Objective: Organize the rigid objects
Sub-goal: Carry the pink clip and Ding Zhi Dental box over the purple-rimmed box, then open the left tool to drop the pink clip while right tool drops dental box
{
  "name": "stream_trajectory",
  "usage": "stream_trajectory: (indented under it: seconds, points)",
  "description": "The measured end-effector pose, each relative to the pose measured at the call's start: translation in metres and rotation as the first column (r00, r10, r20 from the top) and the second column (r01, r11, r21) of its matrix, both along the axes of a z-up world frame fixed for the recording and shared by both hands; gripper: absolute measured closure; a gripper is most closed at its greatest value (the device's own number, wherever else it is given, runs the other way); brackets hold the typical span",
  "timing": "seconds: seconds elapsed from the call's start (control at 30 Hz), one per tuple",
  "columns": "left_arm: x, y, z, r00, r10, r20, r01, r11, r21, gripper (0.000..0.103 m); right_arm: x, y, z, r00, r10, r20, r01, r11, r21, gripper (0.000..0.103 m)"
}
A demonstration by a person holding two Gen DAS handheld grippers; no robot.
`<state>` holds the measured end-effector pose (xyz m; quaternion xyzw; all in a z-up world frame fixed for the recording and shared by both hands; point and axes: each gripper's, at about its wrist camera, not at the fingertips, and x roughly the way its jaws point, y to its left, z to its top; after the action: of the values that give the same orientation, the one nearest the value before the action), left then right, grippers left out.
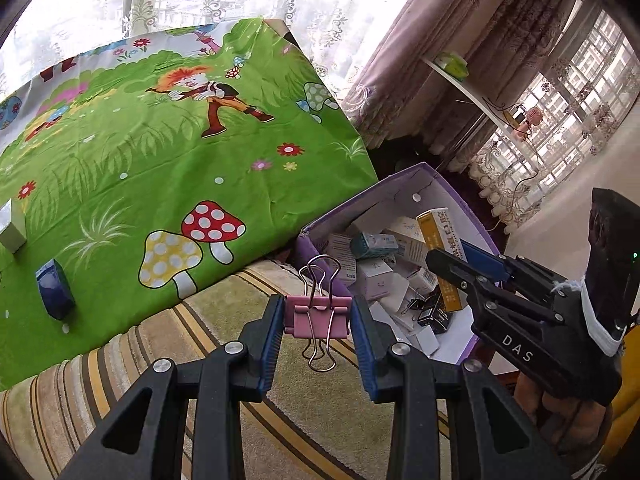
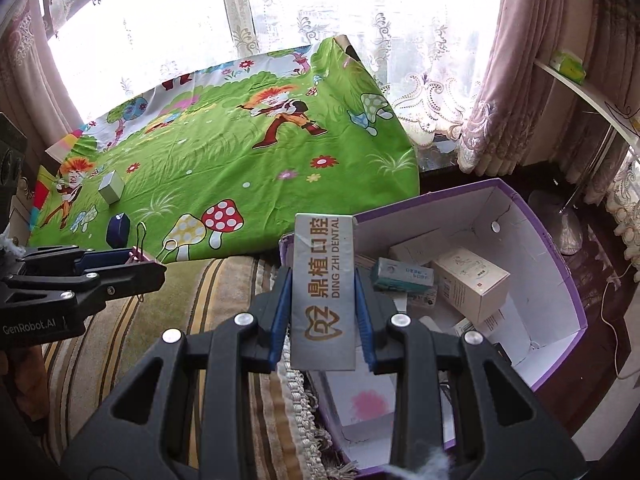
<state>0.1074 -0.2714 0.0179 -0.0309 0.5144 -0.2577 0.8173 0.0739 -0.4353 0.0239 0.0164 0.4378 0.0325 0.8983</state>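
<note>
My left gripper (image 1: pixel 318 316) is shut on a pink binder clip (image 1: pixel 318 317), held above the striped rug just left of the purple box (image 1: pixel 436 178). My right gripper (image 2: pixel 323 300) is shut on a grey dental-brand box (image 2: pixel 323 292) over the purple box's (image 2: pixel 560 264) near left corner. The purple box holds several small cartons. In the left wrist view the right gripper (image 1: pixel 452 258) hovers over it holding the carton, whose yellow side (image 1: pixel 440 240) shows. In the right wrist view the left gripper (image 2: pixel 152 262) is at the left. A blue box (image 2: pixel 118 231) and a white box (image 2: pixel 111 187) lie on the green cartoon cloth (image 2: pixel 240 168).
The green cloth (image 1: pixel 160 152) covers a raised surface by the lace-curtained window. A striped rug (image 1: pixel 280 420) lies below the grippers. The blue box (image 1: pixel 55 289) and white box (image 1: pixel 11 229) sit at the cloth's left. A white shelf (image 1: pixel 472 92) and pink curtains stand at right.
</note>
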Motion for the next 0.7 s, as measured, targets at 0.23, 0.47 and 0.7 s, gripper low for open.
stream_trajectory:
  seconds: [0.23, 0.47, 0.7]
  points:
    - [-0.001, -0.054, -0.013, 0.991, -0.125, -0.057, 0.126, 0.992, 0.018, 0.068, -0.007, -0.049, -0.019, 0.994, -0.102, -0.042, 0.102, 0.995, -0.002, 0.069]
    - [0.001, -0.085, -0.026, 0.978, -0.184, -0.101, 0.187, 0.982, 0.02, 0.068, -0.017, -0.082, -0.041, 0.982, -0.168, -0.089, 0.168, 0.986, -0.002, 0.069]
    - [0.003, -0.102, -0.032, 0.971, -0.211, -0.116, 0.214, 0.977, 0.01, 0.068, -0.021, -0.1, -0.056, 0.971, -0.204, -0.124, 0.207, 0.978, 0.01, 0.068]
